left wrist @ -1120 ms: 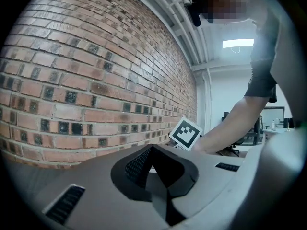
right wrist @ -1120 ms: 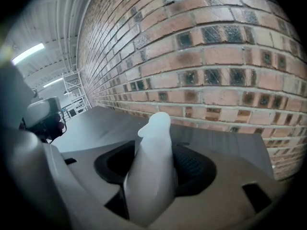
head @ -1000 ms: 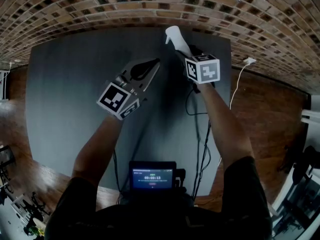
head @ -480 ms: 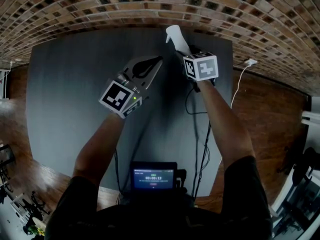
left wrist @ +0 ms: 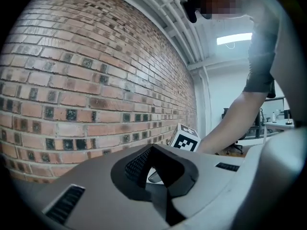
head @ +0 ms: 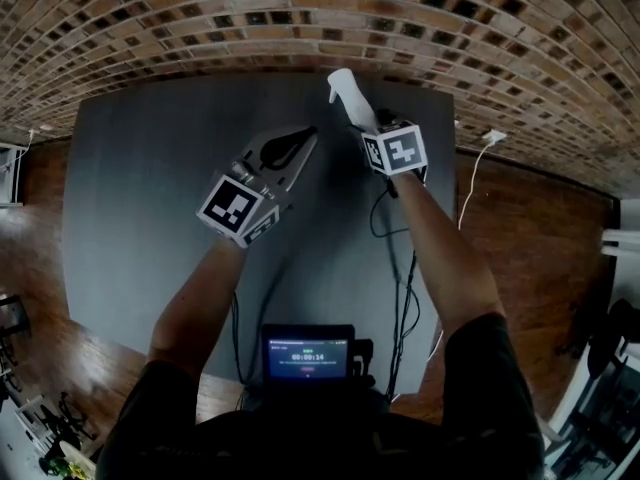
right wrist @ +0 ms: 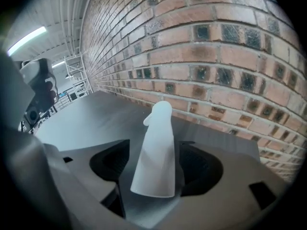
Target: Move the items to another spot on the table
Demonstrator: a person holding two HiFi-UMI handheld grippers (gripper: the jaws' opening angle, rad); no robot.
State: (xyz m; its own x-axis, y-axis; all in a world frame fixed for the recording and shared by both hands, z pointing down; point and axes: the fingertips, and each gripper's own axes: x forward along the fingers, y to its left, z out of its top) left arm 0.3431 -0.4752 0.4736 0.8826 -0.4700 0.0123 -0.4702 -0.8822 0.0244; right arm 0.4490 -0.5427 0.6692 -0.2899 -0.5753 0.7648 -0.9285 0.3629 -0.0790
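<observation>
The right gripper's [right wrist: 154,166] jaws have just been opening and stand spread around the white item [right wrist: 158,128], which is upright at the table's [head: 150,188] far edge. It looks released there. The left gripper [left wrist: 152,150], pressed together and empty, hovers nearer and to the left.

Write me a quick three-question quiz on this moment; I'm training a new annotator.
1. True or false: the left gripper holds something.
2. What stands between the right gripper's jaws?
3. That thing rests on: A the floor; B the dark table; C a tray.
Key: 1 false, its jaws are shut and empty. 2 a white cone-shaped figure; the jaws have just been opening and seem clear of it. 3 B.
</observation>
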